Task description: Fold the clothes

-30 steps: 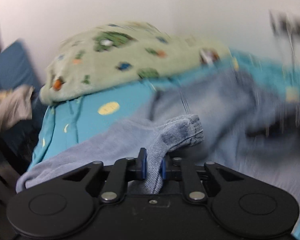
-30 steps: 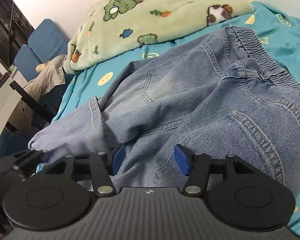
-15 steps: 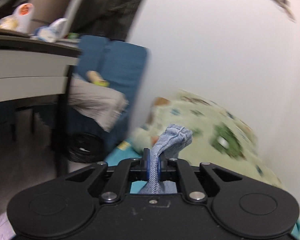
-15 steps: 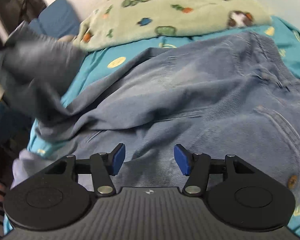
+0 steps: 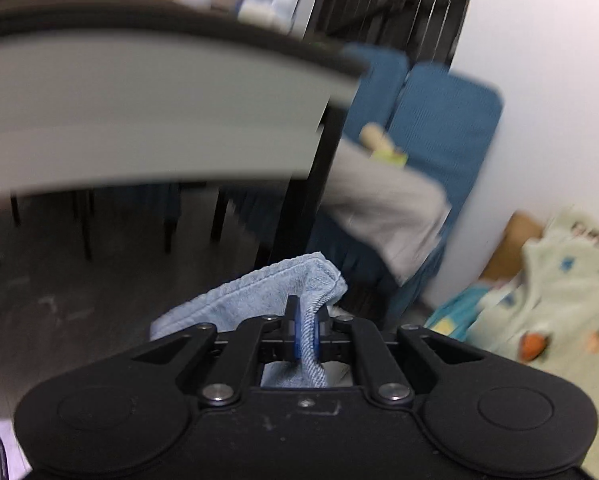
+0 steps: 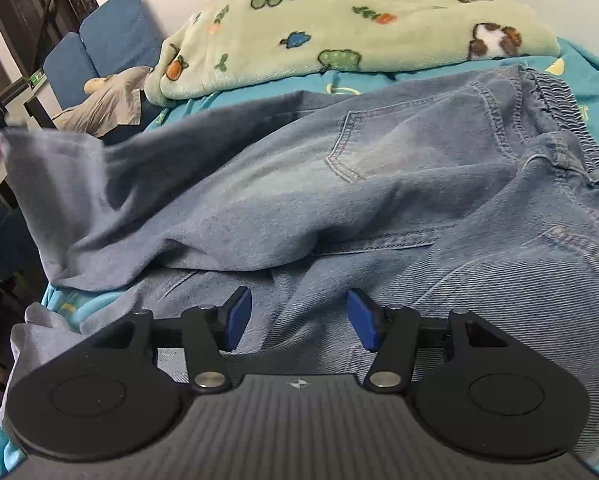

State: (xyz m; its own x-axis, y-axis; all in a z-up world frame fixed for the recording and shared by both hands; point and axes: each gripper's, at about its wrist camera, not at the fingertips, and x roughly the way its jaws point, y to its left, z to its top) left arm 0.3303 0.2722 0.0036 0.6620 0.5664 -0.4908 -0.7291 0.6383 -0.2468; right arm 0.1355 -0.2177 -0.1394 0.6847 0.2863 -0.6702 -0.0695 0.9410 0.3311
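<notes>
Light blue jeans [image 6: 399, 184] lie spread over a teal bed sheet [image 6: 579, 64]. One trouser leg [image 6: 59, 184] is stretched off to the left and lifted off the bed. My left gripper [image 5: 307, 332] is shut on that leg's hem [image 5: 295, 280], which bunches above the blue pads. It faces away from the bed, toward a desk. My right gripper [image 6: 299, 316] hovers open just above the jeans' thigh, its blue pads [image 6: 239, 312] apart with only flat denim beneath them.
A green cartoon-print blanket [image 6: 339, 28] is heaped at the bed's far side. Left of the bed are blue cushions [image 6: 107, 36] with a grey garment [image 6: 103, 104] on them. A dark-framed desk [image 5: 159, 80] with clutter on top stands over the floor [image 5: 59, 312].
My left gripper has swung away from the bed toward the desk, rolling and pulling the jeans leg out to the left. The right gripper has shifted only a little over the denim.
</notes>
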